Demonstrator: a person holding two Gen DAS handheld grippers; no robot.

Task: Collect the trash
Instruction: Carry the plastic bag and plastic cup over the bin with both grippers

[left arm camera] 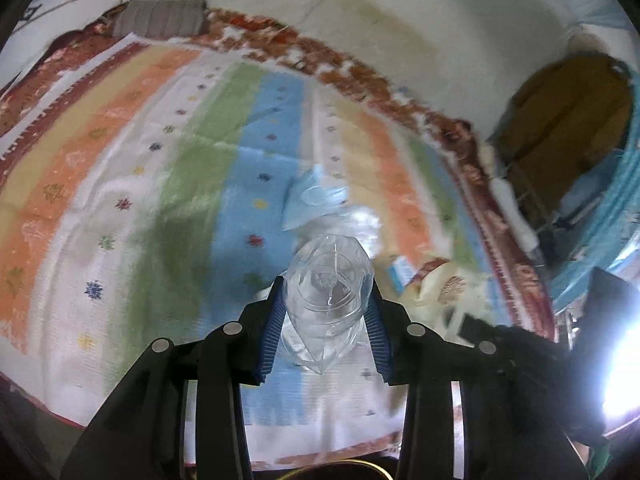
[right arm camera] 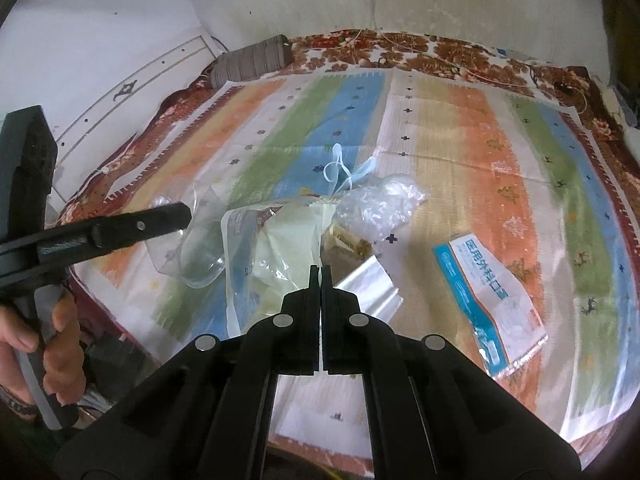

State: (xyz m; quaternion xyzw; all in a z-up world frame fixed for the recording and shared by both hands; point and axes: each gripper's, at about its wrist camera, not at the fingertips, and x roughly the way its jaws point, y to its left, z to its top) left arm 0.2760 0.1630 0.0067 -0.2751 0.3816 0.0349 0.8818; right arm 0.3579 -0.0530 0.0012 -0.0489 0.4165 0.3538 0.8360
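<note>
— Striped cloth (right arm camera: 460, 128) in orange, green and blue covers the bed, and the trash lies on its middle: a crinkled clear bag (right arm camera: 384, 204), a pale wrapper (right arm camera: 276, 252) and a blue-and-white packet (right arm camera: 490, 280) off to the right.

— And the tongs?

— The left gripper (left arm camera: 326, 308) clamps a crushed clear plastic bottle (left arm camera: 326, 280) between its blue pads. The right gripper (right arm camera: 321, 272) is closed tight over the pale wrapper; whether it pinches it cannot be told.

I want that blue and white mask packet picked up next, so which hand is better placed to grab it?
Probably the right. The right gripper is shut and looks empty, and the mask packet lies on the cloth just to its right. The left gripper is already clamped on a clear bottle.
</note>
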